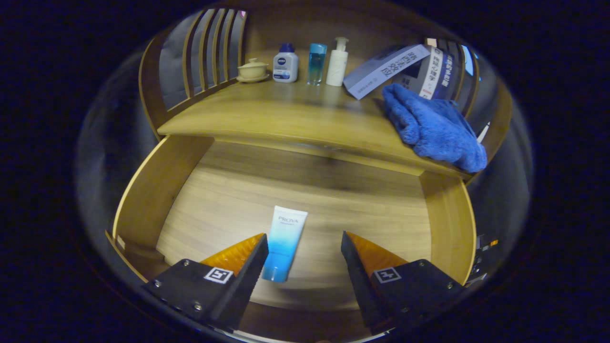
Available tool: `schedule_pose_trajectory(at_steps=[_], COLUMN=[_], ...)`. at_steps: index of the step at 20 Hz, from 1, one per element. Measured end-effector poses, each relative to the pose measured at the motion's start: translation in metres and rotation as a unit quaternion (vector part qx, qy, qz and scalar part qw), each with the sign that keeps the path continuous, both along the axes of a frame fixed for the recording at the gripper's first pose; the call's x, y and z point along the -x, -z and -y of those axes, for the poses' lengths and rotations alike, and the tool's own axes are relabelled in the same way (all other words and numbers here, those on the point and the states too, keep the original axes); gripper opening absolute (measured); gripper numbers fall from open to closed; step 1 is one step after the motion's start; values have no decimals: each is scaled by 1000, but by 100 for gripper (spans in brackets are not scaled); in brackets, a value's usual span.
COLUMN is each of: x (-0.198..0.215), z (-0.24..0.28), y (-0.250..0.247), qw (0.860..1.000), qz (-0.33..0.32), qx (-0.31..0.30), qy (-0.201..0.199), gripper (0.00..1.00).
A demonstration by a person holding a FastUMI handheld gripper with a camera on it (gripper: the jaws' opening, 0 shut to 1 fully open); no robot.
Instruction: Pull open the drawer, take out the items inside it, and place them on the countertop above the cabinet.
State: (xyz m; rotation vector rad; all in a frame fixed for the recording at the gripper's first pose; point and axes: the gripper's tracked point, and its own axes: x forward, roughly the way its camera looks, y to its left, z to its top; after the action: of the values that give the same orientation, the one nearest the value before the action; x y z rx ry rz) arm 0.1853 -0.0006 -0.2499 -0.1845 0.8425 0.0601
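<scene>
The wooden drawer (157,190) stands pulled open below the countertop (286,114). On its floor lies a white-and-blue tube (285,240), cap end toward me. My gripper (304,240) hovers over the drawer, open, and nothing is between its fingers. The tube lies just inside the left finger (243,259), close to its tip; the right finger (367,257) is well clear of it. A blue towel (431,128) lies bunched on the right end of the countertop, hanging slightly over its front edge.
At the back of the countertop stand a small lidded bowl (252,70), a white-and-blue bottle (285,64), a clear blue bottle (317,63) and a white pump bottle (337,62). Boxes (405,71) lean behind the towel. A slatted rail (205,52) borders the left side.
</scene>
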Motion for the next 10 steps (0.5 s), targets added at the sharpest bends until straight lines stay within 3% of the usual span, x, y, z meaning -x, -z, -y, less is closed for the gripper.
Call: schedule_pose_trajectory(at_steps=[4,7,8,9,10], x=[-7,6,6,2,-6], z=[-7,-9,-6,-8,-4], y=[30,57,64,41,55], qw=[998,989,989,992,994], qz=[-65,-137,-138,-114,-104], qx=[-12,-30,-27,-23,-5], qy=[25,46,47,45,35], gripper=[92,84,70,57,44])
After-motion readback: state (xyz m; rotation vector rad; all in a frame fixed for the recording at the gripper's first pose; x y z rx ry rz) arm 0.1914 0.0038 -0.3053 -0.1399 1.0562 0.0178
